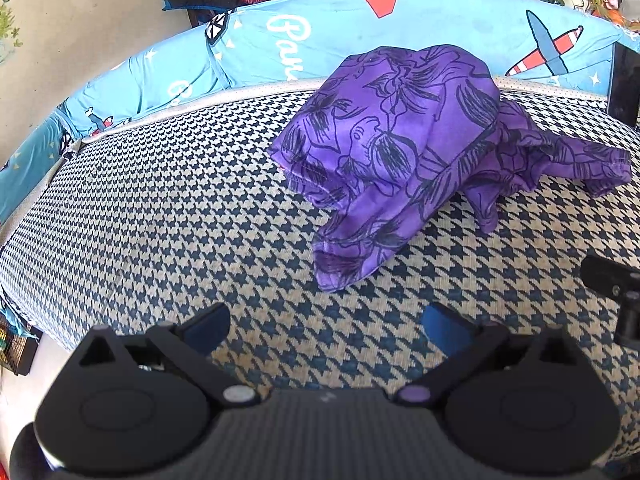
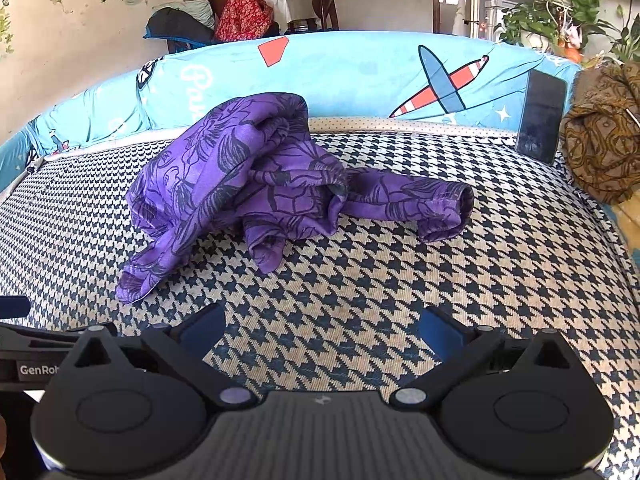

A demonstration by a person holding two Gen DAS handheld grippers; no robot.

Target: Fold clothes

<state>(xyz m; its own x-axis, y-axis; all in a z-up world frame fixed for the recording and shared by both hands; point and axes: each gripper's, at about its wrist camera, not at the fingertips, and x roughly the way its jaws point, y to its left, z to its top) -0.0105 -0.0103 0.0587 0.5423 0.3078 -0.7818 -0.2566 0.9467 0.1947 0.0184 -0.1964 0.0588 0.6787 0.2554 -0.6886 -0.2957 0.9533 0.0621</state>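
Purple cloth (image 1: 404, 152) lies crumpled in a heap on the houndstooth sofa seat (image 1: 160, 220), ahead of both grippers and touching neither, its long axis running crosswise with a cuffed end (image 2: 444, 212) trailing right. Left gripper (image 1: 326, 324) and right gripper (image 2: 322, 326) both stand with jaws spread wide, empty. The right one looks nearer that trailing end. Bare seat surrounds the heap; a blue printed backrest (image 2: 360, 68) bounds the far edge.

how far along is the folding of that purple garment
Nothing looks done: the purple floral garment lies crumpled in a heap on the houndstooth cushion. Nothing is in hand; the left hand-held gripper and right hand-held gripper are open and empty. Spreading and folding remain.
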